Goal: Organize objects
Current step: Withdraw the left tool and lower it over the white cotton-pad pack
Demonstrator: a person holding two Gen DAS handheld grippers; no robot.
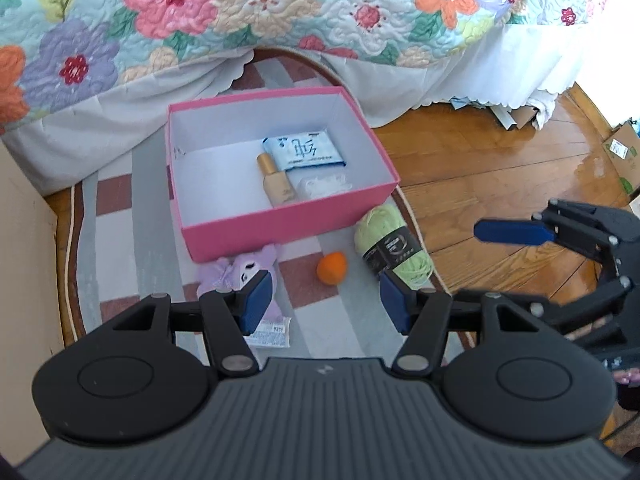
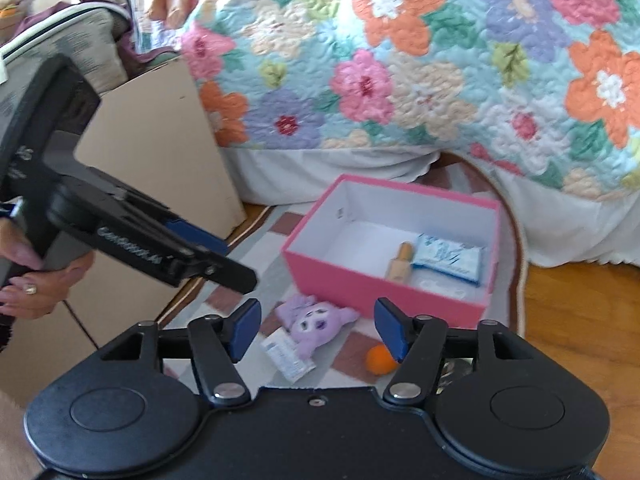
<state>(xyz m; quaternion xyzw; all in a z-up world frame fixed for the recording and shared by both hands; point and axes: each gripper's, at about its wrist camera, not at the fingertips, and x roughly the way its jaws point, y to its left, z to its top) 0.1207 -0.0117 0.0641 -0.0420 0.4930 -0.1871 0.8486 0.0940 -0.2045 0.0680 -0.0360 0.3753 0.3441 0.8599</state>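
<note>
Pink box (image 1: 280, 220): set at twelve o'clock, collecting sorted items.
Left gripper (image 1: 326, 300), right gripper (image 2: 316, 330): jaws parted, empty, readied above the plush (image 2: 316, 324).

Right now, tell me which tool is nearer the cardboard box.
Left. The left tool hovers beside the cardboard box, which fills its view's left edge; the right tool is farther off, on the left tool's other side.

One open pink cardboard box (image 1: 288, 216) holds three things: one gold-capped beige bottle (image 1: 276, 184), one blue-and-white packet (image 1: 304, 152), one clear plastic pouch (image 1: 326, 184). On the rug lie one purple plush toy (image 1: 240, 272), one orange egg-shaped sponge (image 1: 332, 267), one green yarn skein (image 1: 394, 248) and one small white sachet (image 1: 268, 334).
</note>
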